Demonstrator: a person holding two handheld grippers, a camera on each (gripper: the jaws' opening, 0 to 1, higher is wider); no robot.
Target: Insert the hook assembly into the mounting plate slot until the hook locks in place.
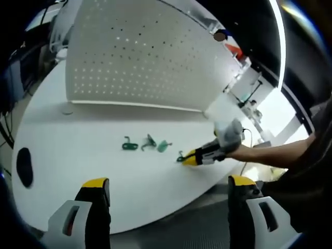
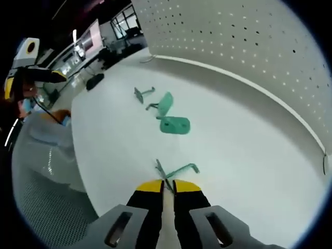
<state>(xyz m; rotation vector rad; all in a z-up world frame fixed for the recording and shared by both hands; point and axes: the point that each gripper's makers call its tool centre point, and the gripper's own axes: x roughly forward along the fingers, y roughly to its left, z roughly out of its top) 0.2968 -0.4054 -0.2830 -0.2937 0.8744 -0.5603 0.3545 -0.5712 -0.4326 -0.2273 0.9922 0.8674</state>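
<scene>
— Nearest my right camera: the right gripper (image 2: pixel 167 185), jaws pinched on a green hook (image 2: pixel 174 171) at the table (image 2: pixel 249 155) edge.

— And the left?

— The left gripper (image 1: pixel 168 182) hangs wide open over the near edge, holding nothing. Three more green pieces (image 2: pixel 165 111) lie mid-table, well short of the pegboard (image 2: pixel 244 36).

— Which step?

— Pickup, I judge. Next I lift the hook and carry it to a plate slot; which piece is the plate, I can't tell.

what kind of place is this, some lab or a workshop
Probably a lab or test workspace: a white round-edged table backed by a white perforated panel, small green hook parts laid out, and desks with equipment behind.
</scene>
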